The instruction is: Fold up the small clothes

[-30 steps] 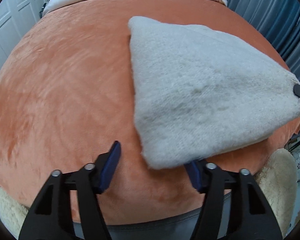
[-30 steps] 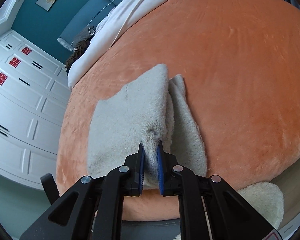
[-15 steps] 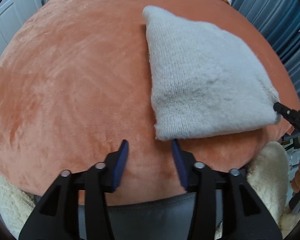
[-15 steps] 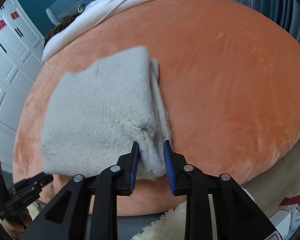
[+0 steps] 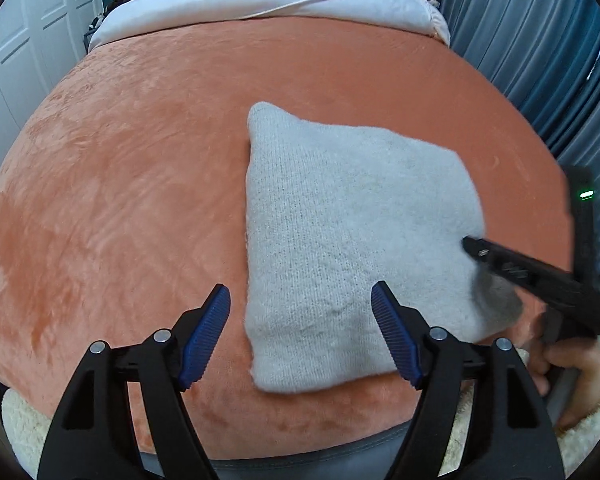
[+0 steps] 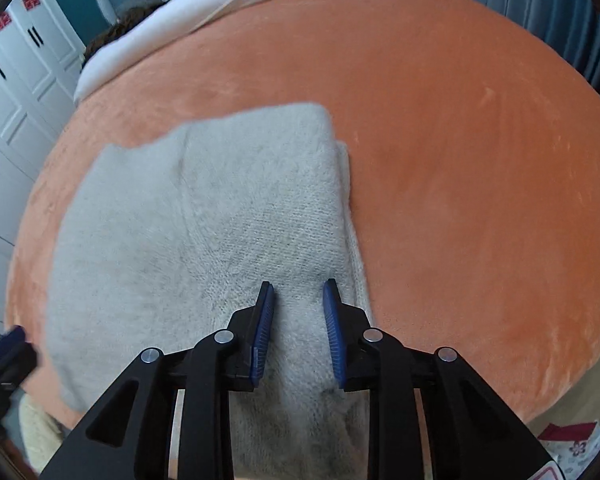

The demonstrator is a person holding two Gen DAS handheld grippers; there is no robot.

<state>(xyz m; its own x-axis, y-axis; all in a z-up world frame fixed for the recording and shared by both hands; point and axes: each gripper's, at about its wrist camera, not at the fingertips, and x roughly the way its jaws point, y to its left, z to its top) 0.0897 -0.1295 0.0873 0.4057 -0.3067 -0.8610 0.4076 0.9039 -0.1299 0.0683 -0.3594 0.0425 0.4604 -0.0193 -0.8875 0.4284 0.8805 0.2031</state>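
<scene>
A folded light grey knit garment [image 5: 352, 232] lies flat on the orange plush bed cover [image 5: 132, 168]. My left gripper [image 5: 300, 336] is open and empty, its blue pads astride the garment's near left corner, just above it. My right gripper [image 6: 298, 328] is open over the garment [image 6: 204, 216], near its right edge, with knit showing between the pads. The right gripper also shows in the left wrist view [image 5: 476, 248], its tip resting over the garment's right side. The left gripper's blurred tip shows in the right wrist view [image 6: 8, 348] at the far left.
A white duvet [image 5: 284, 0] lies across the far end of the bed. White cupboard doors [image 6: 16, 80] stand to the left and blue curtains [image 5: 540, 52] to the right. A cream fluffy rug [image 5: 24, 424] lies below the bed's near edge.
My right gripper has let go of the garment and opened. My left gripper narrowed, then opened wide over the near corner. The garment has settled flat into a square fold.
</scene>
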